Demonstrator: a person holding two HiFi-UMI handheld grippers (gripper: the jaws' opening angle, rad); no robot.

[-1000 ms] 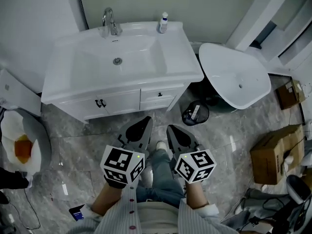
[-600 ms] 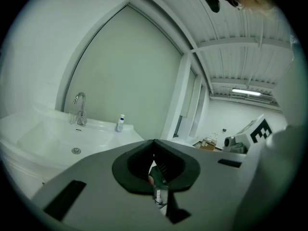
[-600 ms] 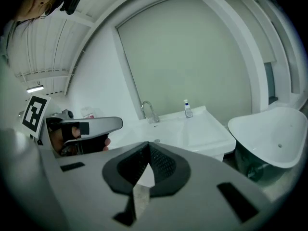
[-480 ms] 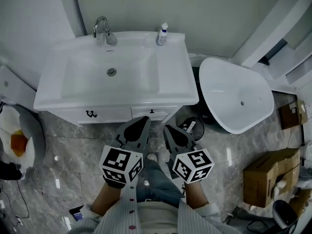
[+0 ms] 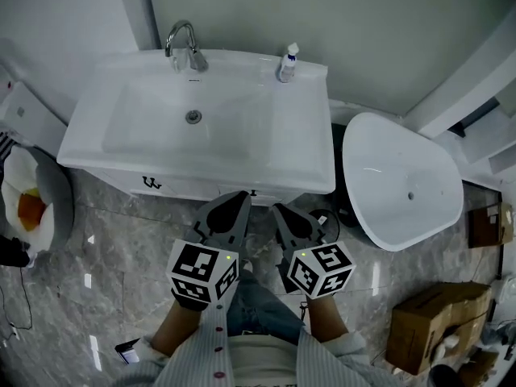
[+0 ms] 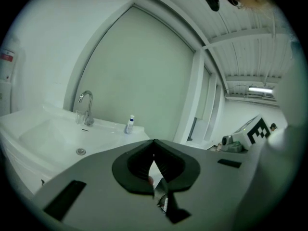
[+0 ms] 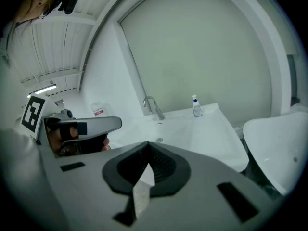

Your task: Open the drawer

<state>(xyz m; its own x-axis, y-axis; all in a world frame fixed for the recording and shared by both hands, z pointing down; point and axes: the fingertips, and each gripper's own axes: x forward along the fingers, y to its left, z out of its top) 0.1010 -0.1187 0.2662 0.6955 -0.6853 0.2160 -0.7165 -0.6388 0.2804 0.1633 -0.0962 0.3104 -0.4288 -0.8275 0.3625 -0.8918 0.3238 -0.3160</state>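
A: Where's the drawer [image 5: 263, 194]?
B: Centre of the head view, a thin closed strip under the sink's [image 5: 161, 127] lower right edge.
A: And the jaws?
B: Left gripper [image 5: 239, 200] and right gripper [image 5: 279, 211]: both pairs pressed together, pinching nothing, tips just below the drawer.
A: Around it?
B: Tap [image 5: 184, 43] and bottle [image 5: 287, 63] above; 1 tub [image 5: 403, 184] at right.

I count one faucet [image 5: 184, 45], one small bottle [image 5: 287, 63] and two white basins [image 5: 153, 127] [image 5: 387, 176]. Two cardboard boxes [image 5: 434, 322] [image 5: 486, 226] sit lower right. Two grippers [image 5: 240, 200] [image 5: 280, 214], bottom centre.
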